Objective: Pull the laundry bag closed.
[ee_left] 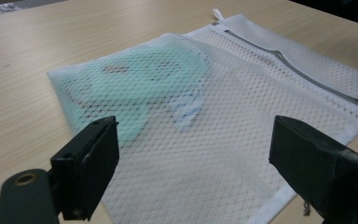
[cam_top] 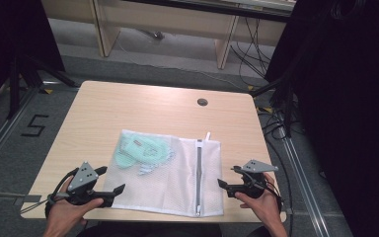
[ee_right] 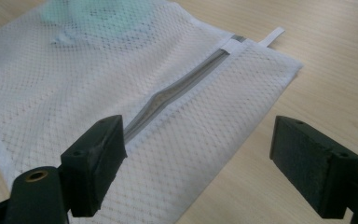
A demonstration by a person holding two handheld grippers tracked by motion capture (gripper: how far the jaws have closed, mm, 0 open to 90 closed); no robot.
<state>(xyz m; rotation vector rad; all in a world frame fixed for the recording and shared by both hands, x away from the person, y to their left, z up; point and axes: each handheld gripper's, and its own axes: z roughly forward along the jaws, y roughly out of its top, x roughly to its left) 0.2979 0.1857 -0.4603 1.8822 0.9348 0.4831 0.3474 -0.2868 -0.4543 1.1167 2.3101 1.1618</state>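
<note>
On the table [cam_top: 103,108], with both grippers' fingers spread and empty, I'd pinch the mesh bag [cam_top: 177,182] beside its zipper [cam_top: 198,173] before pulling.

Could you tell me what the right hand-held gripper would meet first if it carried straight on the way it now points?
Most likely the white mesh laundry bag: the right hand-held gripper has open jaws aimed at the bag's near end, by the grey zipper. How high it hovers above the bag is unclear.
</note>
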